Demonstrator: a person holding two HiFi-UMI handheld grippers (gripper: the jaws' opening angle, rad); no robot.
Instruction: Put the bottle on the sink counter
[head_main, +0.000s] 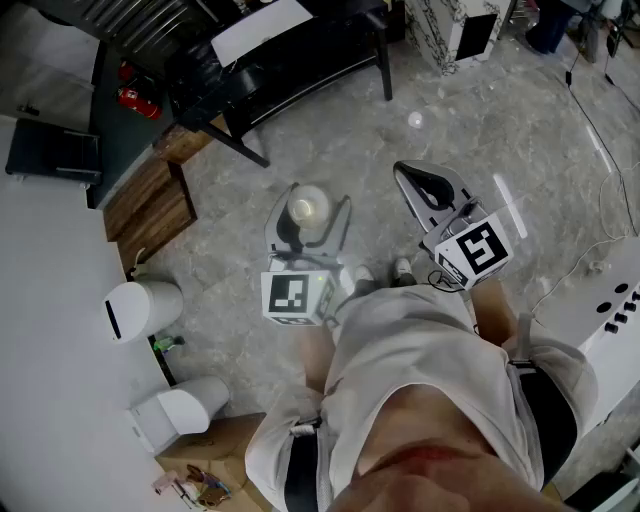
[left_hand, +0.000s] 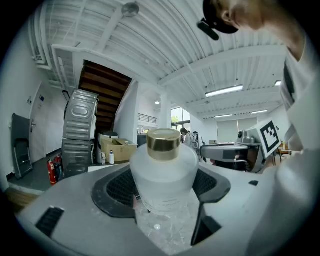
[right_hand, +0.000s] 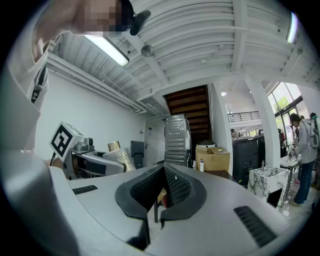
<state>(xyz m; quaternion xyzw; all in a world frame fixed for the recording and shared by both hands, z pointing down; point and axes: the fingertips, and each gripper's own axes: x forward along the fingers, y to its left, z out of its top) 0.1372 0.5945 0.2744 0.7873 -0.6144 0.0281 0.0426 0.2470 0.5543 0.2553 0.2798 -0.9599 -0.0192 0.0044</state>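
Two grippers are hanging level over grey marble floor (head_main: 500, 120). My left gripper (head_main: 308, 225) is clamping the upright frosted gold-capped bottle (left_hand: 164, 175), jaws spread wide round its body. My right gripper (head_main: 425, 190) is sitting just beside it, jaws pinched together, empty. Open floor is stretching ahead to the black bench (head_main: 300, 50) edge; a white bin (head_main: 140, 310) is crowding my left.

Left tool (head_main: 308, 214) gripping, jaws wide, right tool (head_main: 408, 176) level, jaws together
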